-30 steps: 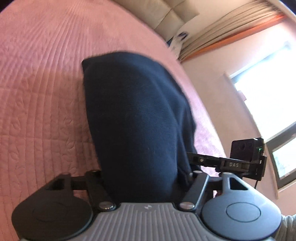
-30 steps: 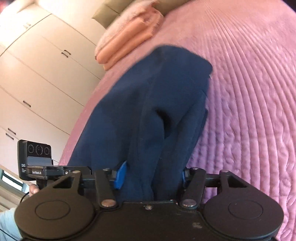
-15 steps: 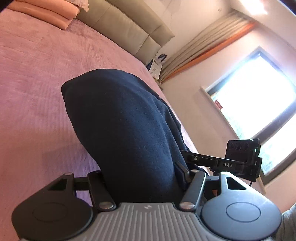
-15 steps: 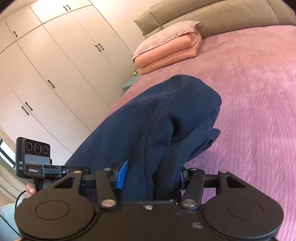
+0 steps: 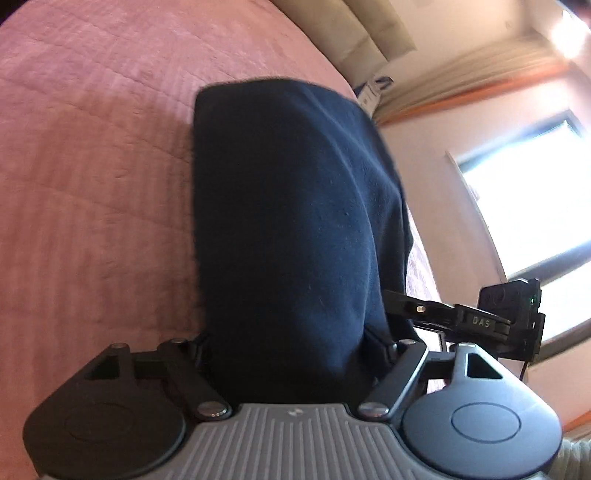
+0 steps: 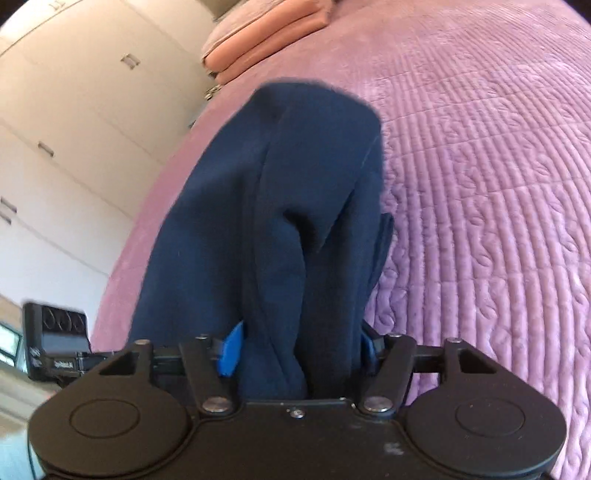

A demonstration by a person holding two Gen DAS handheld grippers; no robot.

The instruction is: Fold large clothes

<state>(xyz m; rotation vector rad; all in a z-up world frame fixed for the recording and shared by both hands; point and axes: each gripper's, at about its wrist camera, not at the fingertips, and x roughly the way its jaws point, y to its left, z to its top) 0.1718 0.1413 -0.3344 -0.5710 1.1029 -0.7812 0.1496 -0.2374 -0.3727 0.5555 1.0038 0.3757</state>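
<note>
A large dark navy garment (image 5: 295, 229) hangs bunched from both grippers above the pink quilted bed (image 5: 92, 184). My left gripper (image 5: 295, 354) is shut on its cloth, which covers the fingers. In the right wrist view the same navy garment (image 6: 295, 206) drapes in thick folds away from my right gripper (image 6: 299, 347), which is shut on it; a blue finger pad (image 6: 231, 350) shows at the left. The other gripper's camera block shows at each view's edge (image 5: 513, 317).
The bed cover (image 6: 480, 184) stretches away under the garment. Folded salmon blankets (image 6: 266, 33) lie at the head of the bed. White wardrobe doors (image 6: 74, 110) stand to the left, a bright window (image 5: 535, 206) and curtains to the right.
Both views have tilted back down toward the bed, so the garment hangs lower and nearer the cover. Both grippers kept hold of the cloth.
</note>
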